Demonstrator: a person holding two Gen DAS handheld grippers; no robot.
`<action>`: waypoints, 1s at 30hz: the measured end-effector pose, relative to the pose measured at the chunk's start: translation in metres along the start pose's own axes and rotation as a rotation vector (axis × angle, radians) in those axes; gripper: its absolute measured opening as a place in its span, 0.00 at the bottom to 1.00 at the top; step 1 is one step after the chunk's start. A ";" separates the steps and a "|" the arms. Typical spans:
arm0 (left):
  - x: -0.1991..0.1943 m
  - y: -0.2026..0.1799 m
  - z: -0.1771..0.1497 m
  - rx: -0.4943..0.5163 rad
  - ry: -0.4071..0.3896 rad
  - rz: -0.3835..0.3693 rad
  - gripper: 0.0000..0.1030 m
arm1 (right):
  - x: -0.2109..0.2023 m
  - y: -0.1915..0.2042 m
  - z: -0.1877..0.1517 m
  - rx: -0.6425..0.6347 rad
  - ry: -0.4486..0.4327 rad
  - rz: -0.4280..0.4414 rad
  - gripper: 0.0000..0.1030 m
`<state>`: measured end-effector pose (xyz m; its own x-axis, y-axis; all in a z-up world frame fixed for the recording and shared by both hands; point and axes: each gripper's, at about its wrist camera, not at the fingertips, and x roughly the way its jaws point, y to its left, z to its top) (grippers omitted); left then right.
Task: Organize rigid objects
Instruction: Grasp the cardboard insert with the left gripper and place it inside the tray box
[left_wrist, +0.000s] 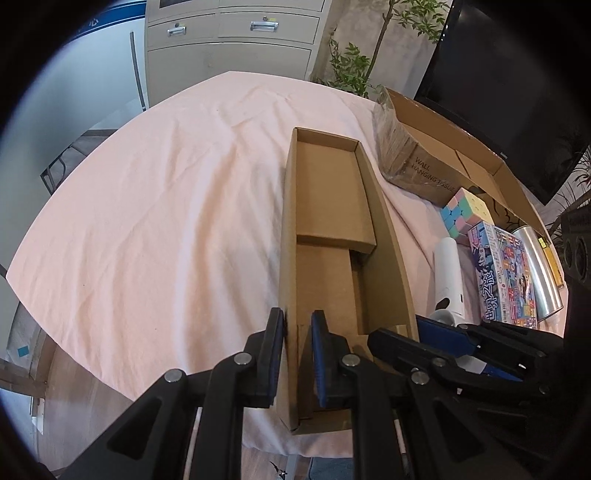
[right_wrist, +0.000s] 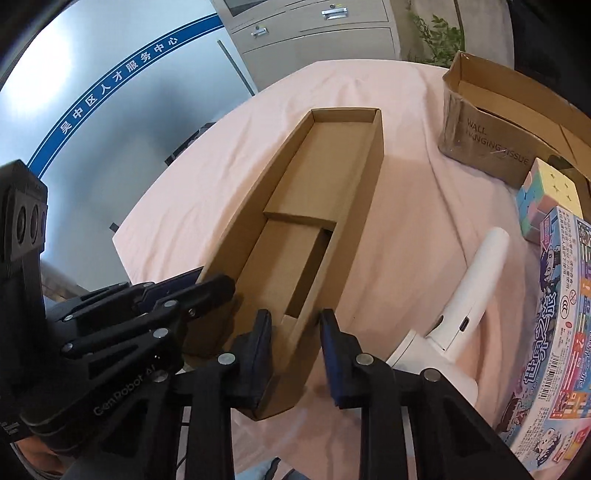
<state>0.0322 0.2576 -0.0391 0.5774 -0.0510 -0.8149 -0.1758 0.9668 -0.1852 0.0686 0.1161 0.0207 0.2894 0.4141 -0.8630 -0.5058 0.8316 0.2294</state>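
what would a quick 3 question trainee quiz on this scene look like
1. True or false: the long cardboard tray already holds the white handheld device.
2. Which wall of the tray does the left gripper straddle? A) the left long wall B) the far end wall C) none
3. Fill in: the pastel puzzle cube sits between the game box and the carton printed WALL HANGING ______.

Key
1. False; the device lies on the pink cloth to the right of the tray, which holds only cardboard inserts.
2. A; the right gripper straddles the right long wall.
3. TISSUE
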 end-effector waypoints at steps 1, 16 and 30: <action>-0.003 -0.005 0.002 0.014 -0.010 0.007 0.14 | 0.001 -0.001 0.002 0.006 -0.001 -0.004 0.23; -0.052 -0.165 0.236 0.345 -0.336 -0.130 0.14 | -0.174 -0.130 0.217 0.128 -0.425 -0.139 0.22; 0.140 -0.167 0.263 0.308 0.026 -0.045 0.14 | 0.060 -0.310 0.311 0.371 -0.057 -0.068 0.19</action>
<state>0.3519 0.1548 0.0217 0.5577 -0.0977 -0.8243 0.1015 0.9936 -0.0490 0.4959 -0.0017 0.0379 0.3620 0.3647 -0.8579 -0.1583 0.9310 0.3289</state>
